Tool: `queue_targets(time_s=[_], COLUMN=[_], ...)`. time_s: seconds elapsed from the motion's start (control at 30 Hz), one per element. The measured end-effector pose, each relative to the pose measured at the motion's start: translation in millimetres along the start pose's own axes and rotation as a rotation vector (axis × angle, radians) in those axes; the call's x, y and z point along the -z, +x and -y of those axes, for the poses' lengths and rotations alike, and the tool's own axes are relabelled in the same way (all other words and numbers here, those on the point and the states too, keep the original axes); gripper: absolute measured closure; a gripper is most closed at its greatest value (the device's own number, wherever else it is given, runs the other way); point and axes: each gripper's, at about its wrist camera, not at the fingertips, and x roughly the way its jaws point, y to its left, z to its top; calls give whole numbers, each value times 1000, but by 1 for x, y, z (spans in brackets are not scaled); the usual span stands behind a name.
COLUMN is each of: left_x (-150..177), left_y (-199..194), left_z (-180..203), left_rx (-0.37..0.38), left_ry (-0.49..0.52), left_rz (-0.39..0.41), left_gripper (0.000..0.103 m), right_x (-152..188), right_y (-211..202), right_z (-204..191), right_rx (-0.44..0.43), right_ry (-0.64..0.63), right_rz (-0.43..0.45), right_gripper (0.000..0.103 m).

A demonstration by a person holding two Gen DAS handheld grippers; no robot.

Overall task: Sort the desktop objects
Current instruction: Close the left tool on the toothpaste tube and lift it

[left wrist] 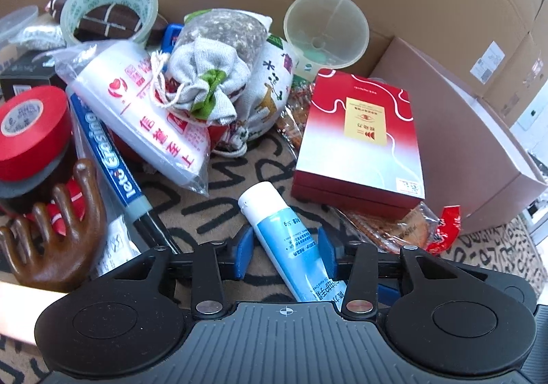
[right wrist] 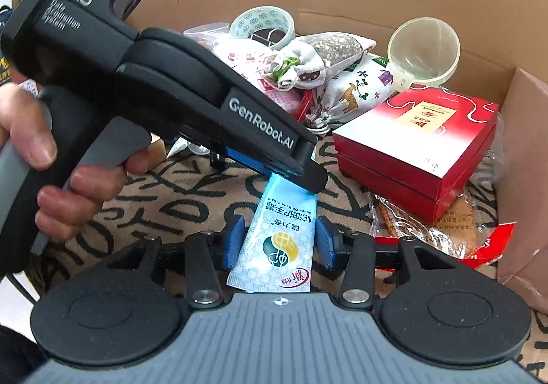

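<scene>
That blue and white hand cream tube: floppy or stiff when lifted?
The hand cream tube is probably soft, since its tail is flat and crimped. It likely sags if held at one end. Its round cap might let it roll slightly.

We cannot see the hand cream tube's (left wrist: 291, 240) crimped end in the left wrist view, where it runs under the gripper body; in the right wrist view its cap end is hidden behind the left gripper (right wrist: 281, 171). Beside the tube, the biscuit packet (left wrist: 394, 230) lies partly under the red gift box (left wrist: 363, 140). The small print on that box is too fine to read.
</scene>
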Motion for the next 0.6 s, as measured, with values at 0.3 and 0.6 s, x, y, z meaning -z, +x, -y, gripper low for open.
queue_targets(time_s=[0.3, 0.6], left_x=[2, 3], left_y=[2, 0], left_z=[21, 15], left_rx=[-15, -6], left_ry=[53, 30], left_rz=[-45, -45], left_gripper=[35, 42], right_x=[1, 6], right_y=[-3, -13], right_z=[-3, -3], right_rx=[14, 21], right_ry=[18, 47], right_rz=[-3, -10], right_gripper=[51, 51])
